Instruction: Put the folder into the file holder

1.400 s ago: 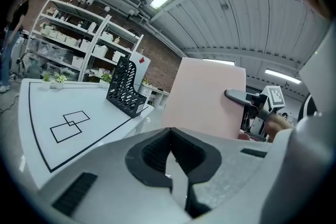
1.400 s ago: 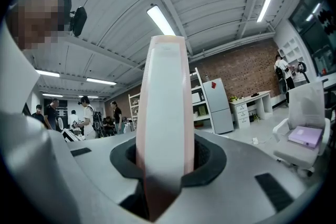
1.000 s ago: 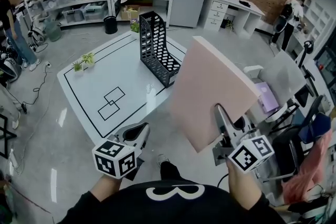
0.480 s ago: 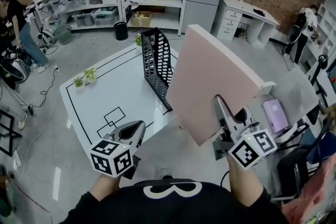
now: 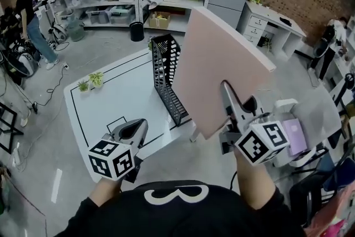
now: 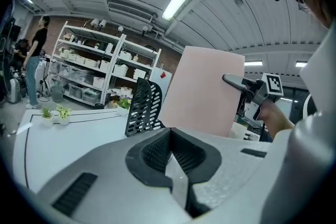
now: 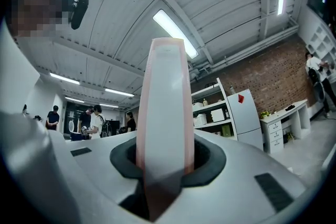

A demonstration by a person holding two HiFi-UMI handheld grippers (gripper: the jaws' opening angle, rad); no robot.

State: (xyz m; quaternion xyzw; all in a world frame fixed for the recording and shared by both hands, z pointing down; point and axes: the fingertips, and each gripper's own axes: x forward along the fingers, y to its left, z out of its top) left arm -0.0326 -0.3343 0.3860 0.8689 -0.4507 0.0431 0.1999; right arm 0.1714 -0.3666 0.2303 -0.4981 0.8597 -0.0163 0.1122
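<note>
- The right gripper pinches the folder at its lower edge, with a pad on each face.
- The folder is plain pink and thick, held upright in the air just right of the black perforated file holder.
- The left gripper is held low by the white table, its jaws pressed together and empty.

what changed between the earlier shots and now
The right gripper has carried the flat pink folder forward and up beside the black perforated file holder. In the head view the folder's top now reaches past the holder's top, where earlier it fell short. Nothing was taken or let go: the right gripper stays clamped on the folder, the left gripper stays shut, empty and low, and the holder stands as before on the white table.
</note>
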